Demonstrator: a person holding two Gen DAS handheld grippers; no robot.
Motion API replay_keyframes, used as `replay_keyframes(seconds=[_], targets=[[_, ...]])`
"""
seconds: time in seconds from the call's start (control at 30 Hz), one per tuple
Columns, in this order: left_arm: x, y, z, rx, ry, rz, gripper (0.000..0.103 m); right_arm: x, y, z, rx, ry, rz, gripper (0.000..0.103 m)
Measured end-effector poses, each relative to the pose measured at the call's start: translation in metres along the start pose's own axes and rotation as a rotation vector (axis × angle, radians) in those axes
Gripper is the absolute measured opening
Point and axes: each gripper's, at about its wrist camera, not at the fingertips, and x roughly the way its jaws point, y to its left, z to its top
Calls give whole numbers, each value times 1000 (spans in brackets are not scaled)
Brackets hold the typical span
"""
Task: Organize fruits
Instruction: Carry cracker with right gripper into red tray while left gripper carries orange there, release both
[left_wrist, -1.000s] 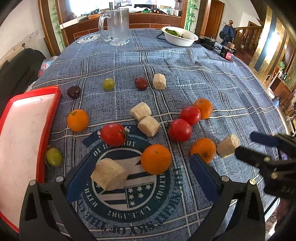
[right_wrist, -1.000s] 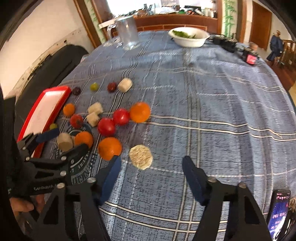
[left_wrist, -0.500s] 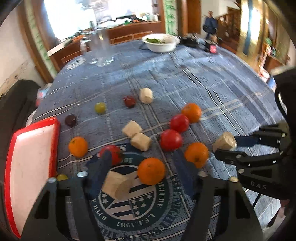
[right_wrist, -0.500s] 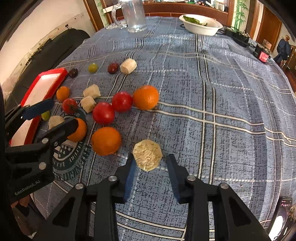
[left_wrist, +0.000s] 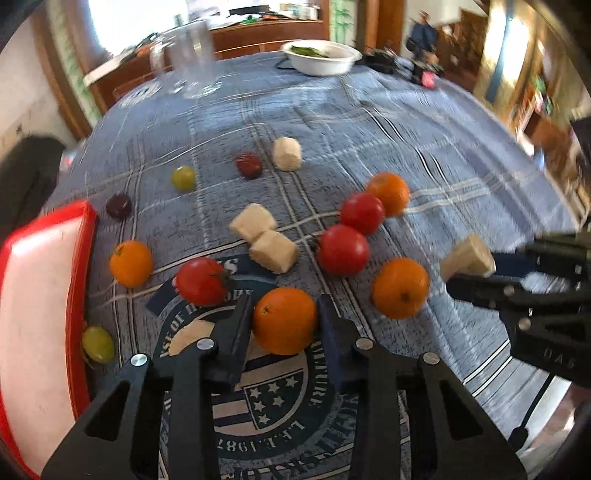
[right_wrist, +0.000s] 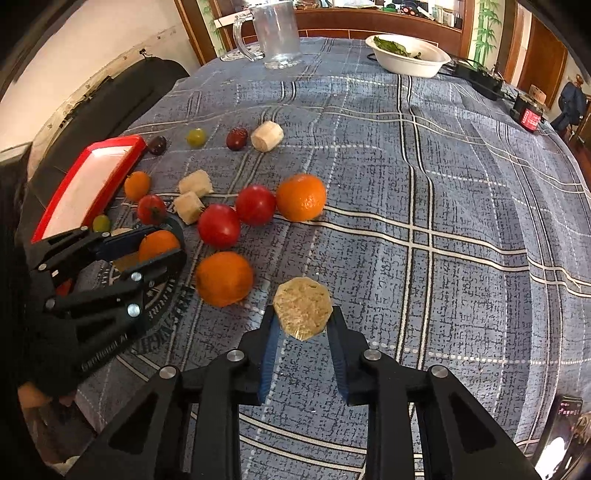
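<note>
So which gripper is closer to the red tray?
The left. The left gripper is right beside the red tray, its fingers closed on an orange. The right gripper is farther off across the spread of fruit, closed on a pale cut chunk.

Left gripper (left_wrist: 284, 325) and right gripper (right_wrist: 303, 325), angled downward, jaws just closing.

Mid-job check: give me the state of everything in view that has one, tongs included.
Left tongs: just closed, shut on an orange.
Right tongs: just closed, shut on a pale cut chunk.
Red tray: empty, on the cloth.
Glass mug: upright, looks empty.
White bowl: upright, greens inside.
</note>
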Motion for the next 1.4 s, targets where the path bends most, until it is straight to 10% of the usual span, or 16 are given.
replay_keyframes(seconds=[0.73,1.4], targets=[[-76,118,-11,-389,-137,77,33,-26,96,75,-198,-116,215,27],[-24,213,-29,-540,-52,43,33,89,229,193,-292,64,369,26]])
